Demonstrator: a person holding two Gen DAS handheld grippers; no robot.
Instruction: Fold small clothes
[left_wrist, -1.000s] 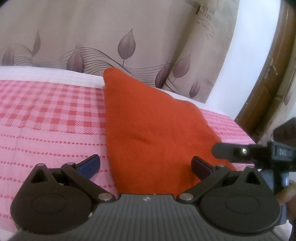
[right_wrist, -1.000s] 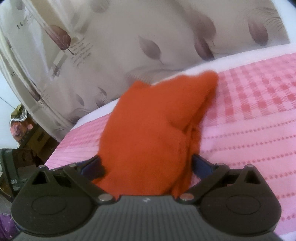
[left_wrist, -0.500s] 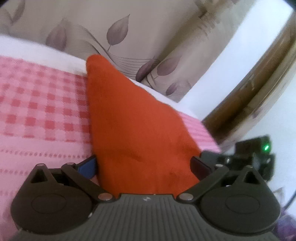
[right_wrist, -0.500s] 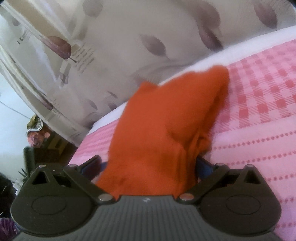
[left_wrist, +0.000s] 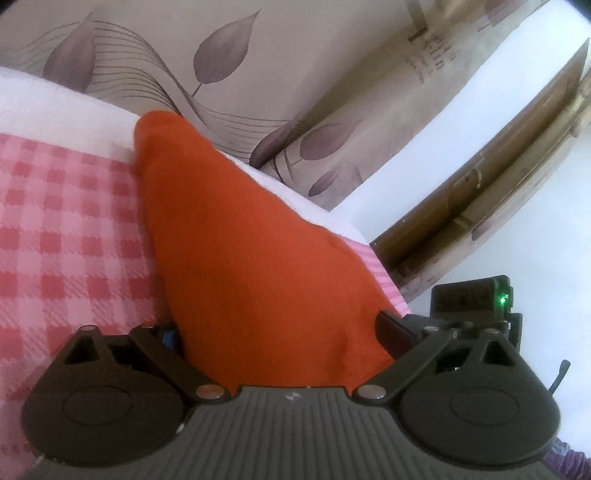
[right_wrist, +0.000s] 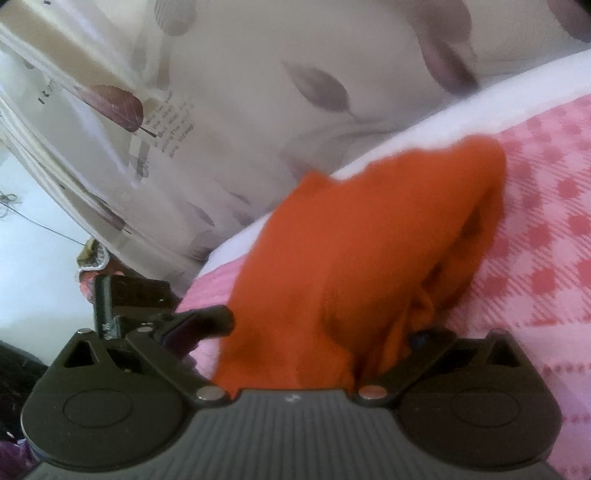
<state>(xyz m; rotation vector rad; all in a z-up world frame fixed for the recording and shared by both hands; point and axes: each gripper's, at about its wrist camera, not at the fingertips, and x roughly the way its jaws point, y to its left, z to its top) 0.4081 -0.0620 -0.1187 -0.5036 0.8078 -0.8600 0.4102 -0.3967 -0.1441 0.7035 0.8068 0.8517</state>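
Closer now than a second ago, the orange cloth (left_wrist: 258, 258) fills the middle of the left wrist view, where earlier it lay further ahead of the fingers with the near edge on open bedspread. It lies on the pink checked bedspread (left_wrist: 66, 236), a long wedge whose narrow tip points to the far side, toward the white strip at the bed's edge, and whose broad near end runs in between the fingers. The left gripper (left_wrist: 280, 332) has its jaws set wide and closing, with the cloth between them; the cloth covers most of the left finger, and I cannot tell whether the pads press on it.

In the right wrist view the same cloth bunches up in folds between the fingers of the right gripper (right_wrist: 325, 332). Its jaws stand wide too, the right finger buried in the fabric, the left one just beside the cloth's edge; whether it grips I cannot tell.

Beyond the bed hangs a beige curtain (left_wrist: 295, 74) printed with grey-purple leaves. A brown wooden door frame (left_wrist: 480, 192) stands at the far right in the left view.
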